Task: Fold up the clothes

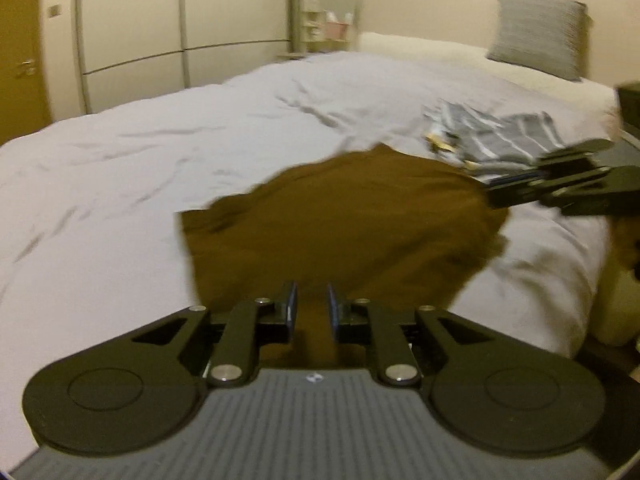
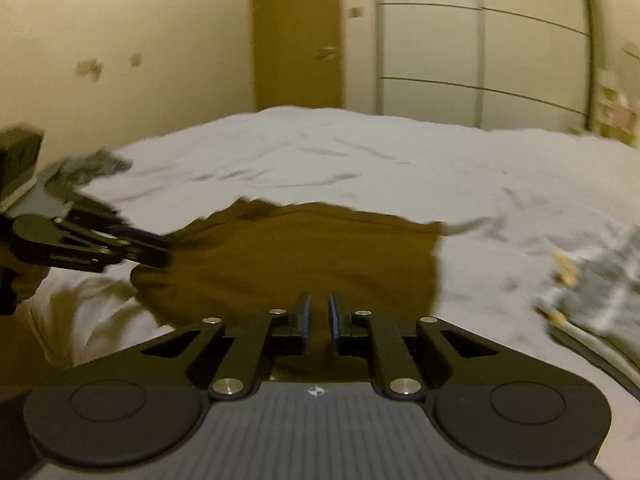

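Left wrist view: the left tool (image 1: 312, 312), at lower centre of the frame, has its two black fingers with blue pads drawn close together, and the brown cloth garment (image 1: 340, 220) fills the narrow gap between them — the tool is clenched on the garment's near edge. The garment spreads upward across the centre of the frame, lifted and blurred, over the white wrinkled bedsheet (image 1: 160, 152). At the right edge the right tool (image 1: 496, 196) reaches in from the side, its tips pinched on the garment's far right corner. Just above it, right of centre, lies a grey-and-white striped folded cloth (image 1: 500, 132). A grey square pillow (image 1: 536, 32) leans against the wall at upper right; pale wardrobe doors (image 1: 180, 28) occupy the upper left.

Right wrist view: the right tool (image 2: 318, 316) at lower centre grips the garment (image 2: 300, 264) between near-touching pads. At the left edge the left tool (image 2: 160, 254) holds the garment's corner. The striped cloth (image 2: 600, 292) lies at the right edge.
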Demonstrator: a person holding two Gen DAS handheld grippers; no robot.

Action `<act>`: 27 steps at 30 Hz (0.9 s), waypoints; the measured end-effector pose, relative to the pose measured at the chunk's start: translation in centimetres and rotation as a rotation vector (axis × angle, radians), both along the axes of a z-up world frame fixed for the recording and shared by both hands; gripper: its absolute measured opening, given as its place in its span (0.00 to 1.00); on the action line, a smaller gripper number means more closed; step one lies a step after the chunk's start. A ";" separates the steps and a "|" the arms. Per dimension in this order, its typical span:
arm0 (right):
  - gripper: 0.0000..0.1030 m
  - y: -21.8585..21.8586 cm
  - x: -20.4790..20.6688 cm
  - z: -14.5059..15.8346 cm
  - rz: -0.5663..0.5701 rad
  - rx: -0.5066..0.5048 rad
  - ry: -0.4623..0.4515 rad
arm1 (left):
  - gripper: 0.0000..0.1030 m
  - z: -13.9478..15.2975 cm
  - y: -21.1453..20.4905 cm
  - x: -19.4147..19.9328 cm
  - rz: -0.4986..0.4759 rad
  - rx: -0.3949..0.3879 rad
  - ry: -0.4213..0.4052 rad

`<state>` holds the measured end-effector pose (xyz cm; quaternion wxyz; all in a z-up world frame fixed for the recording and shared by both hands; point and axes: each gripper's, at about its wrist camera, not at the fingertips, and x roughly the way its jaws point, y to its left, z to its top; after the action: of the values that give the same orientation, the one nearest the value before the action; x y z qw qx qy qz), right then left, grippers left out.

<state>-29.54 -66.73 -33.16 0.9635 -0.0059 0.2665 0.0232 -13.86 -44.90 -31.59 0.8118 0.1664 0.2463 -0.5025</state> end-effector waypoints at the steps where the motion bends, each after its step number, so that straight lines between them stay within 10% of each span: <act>1: 0.12 0.0 0.9 -0.5 -0.001 -0.008 0.011 | 0.14 -0.5 -0.7 0.1 -0.006 0.014 0.004; 14: 0.20 -10.9 4.7 -0.1 -0.205 0.012 0.047 | 0.10 -0.6 -0.9 8.6 0.109 0.040 0.041; 18: 0.58 -13.1 7.1 0.6 -0.222 0.224 0.007 | 0.41 -0.1 -2.3 12.5 0.183 -0.017 0.113; 21: 0.58 -13.6 9.8 0.1 -0.212 0.304 0.052 | 0.39 -1.1 -3.5 15.3 0.196 -0.004 0.225; 24: 0.51 -13.8 12.0 -1.1 -0.210 0.309 0.095 | 0.33 -2.0 -4.0 16.5 0.198 -0.007 0.280; 27: 0.08 -13.6 12.8 -1.5 -0.205 0.326 0.107 | 0.08 -1.9 -3.6 16.5 0.210 -0.040 0.280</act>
<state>-16.77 -80.36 -34.62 0.9335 0.1788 0.3090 -0.0321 2.67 -48.47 -33.44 0.8209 0.0519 0.3630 -0.4379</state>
